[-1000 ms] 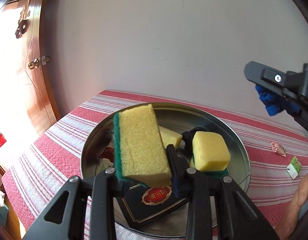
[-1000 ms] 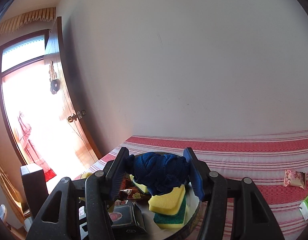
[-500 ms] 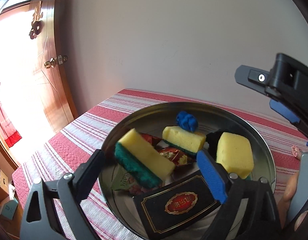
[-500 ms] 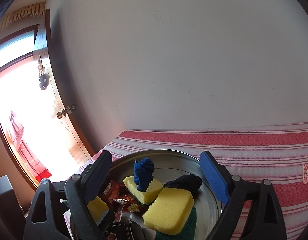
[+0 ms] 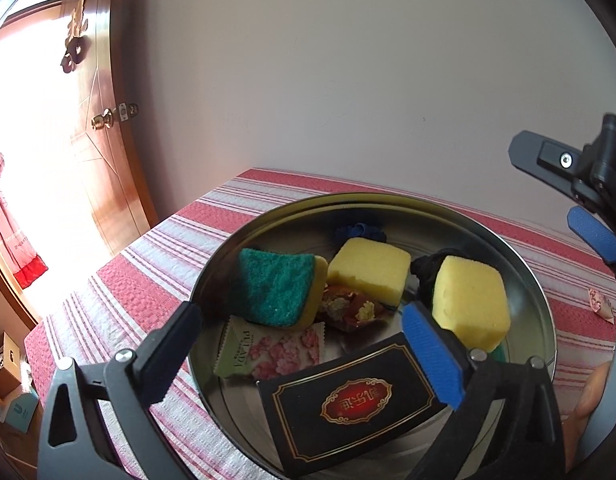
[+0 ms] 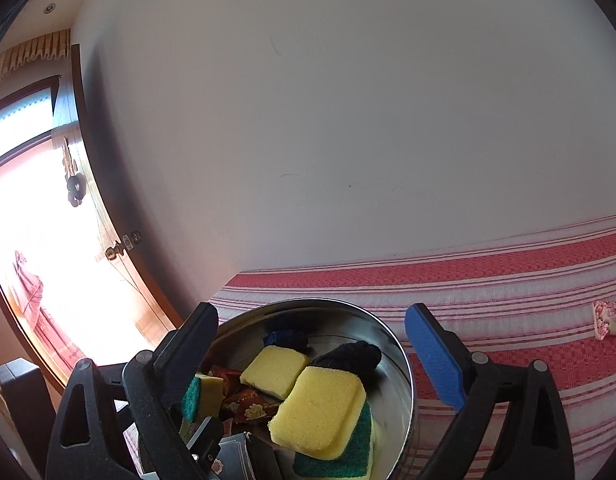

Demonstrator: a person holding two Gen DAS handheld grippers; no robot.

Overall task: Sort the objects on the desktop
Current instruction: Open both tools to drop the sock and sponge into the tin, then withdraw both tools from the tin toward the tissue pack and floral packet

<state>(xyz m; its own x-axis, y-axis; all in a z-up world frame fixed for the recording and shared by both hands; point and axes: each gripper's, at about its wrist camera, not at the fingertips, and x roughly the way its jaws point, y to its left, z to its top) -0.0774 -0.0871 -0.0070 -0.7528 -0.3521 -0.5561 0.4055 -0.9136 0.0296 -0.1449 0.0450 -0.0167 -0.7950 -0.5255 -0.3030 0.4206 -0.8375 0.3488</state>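
Note:
A round metal tray sits on the striped cloth. In it lie a green-and-yellow sponge green side up, two more yellow sponges, a blue knitted ball, a black cloth lump, snack packets and a black box with a red emblem. My left gripper is open and empty over the tray's near side. My right gripper is open and empty over the tray; it shows at the left wrist view's right edge.
The table has a red-and-white striped cloth. A pink wrapped snack lies on it to the right of the tray. A wall stands behind the table, and a wooden door stands at the left.
My left gripper opened and dropped the green-and-yellow sponge into the tray. My right gripper opened and dropped the blue knitted ball, which now lies at the tray's far side.

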